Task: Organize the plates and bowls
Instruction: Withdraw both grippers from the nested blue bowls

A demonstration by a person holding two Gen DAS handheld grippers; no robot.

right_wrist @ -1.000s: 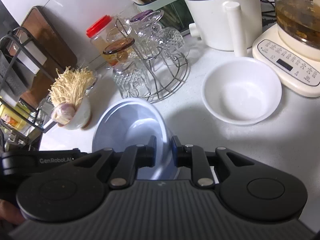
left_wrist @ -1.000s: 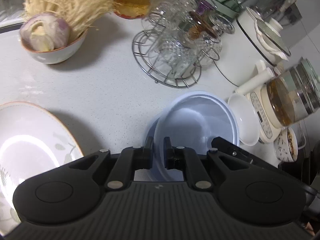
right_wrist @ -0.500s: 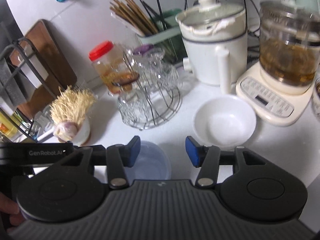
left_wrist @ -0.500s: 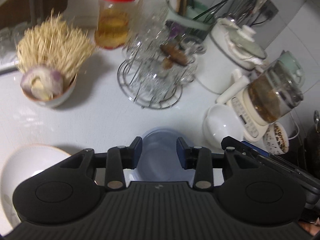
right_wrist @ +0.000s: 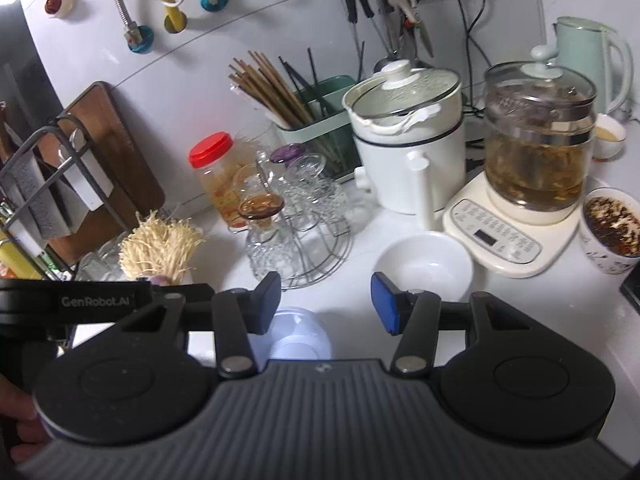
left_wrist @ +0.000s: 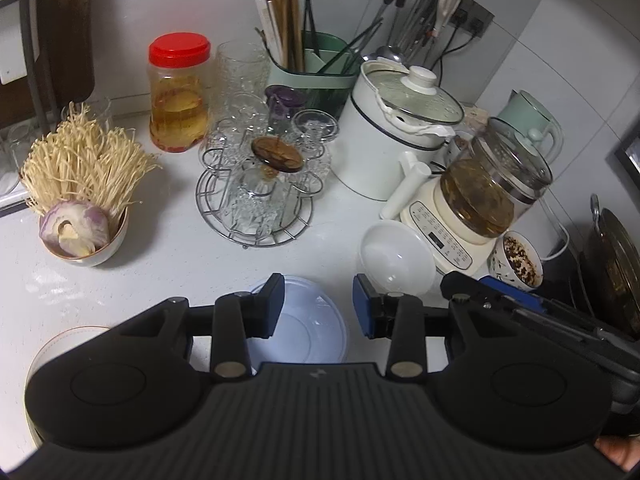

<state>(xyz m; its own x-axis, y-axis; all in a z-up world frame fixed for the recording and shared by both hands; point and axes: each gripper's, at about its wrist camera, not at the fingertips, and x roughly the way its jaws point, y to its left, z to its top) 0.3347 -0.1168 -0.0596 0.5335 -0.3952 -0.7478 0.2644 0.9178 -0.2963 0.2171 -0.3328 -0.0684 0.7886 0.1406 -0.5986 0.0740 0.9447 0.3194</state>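
Our left tongs (left_wrist: 318,306) hang open above the counter (left_wrist: 168,256).
Below them we see the pale blue bowl (left_wrist: 304,328) resting free; a white bowl (left_wrist: 396,258) sits just beside the kettle base (left_wrist: 444,232).

Blue bowl (left_wrist: 308,328) left of white bowl (left_wrist: 396,258) — glass rack (left_wrist: 256,196) behind.

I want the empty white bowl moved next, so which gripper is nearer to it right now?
Right, by a little. The right gripper hangs open just short of the white bowl; the left gripper is open above the blue bowl beside it.
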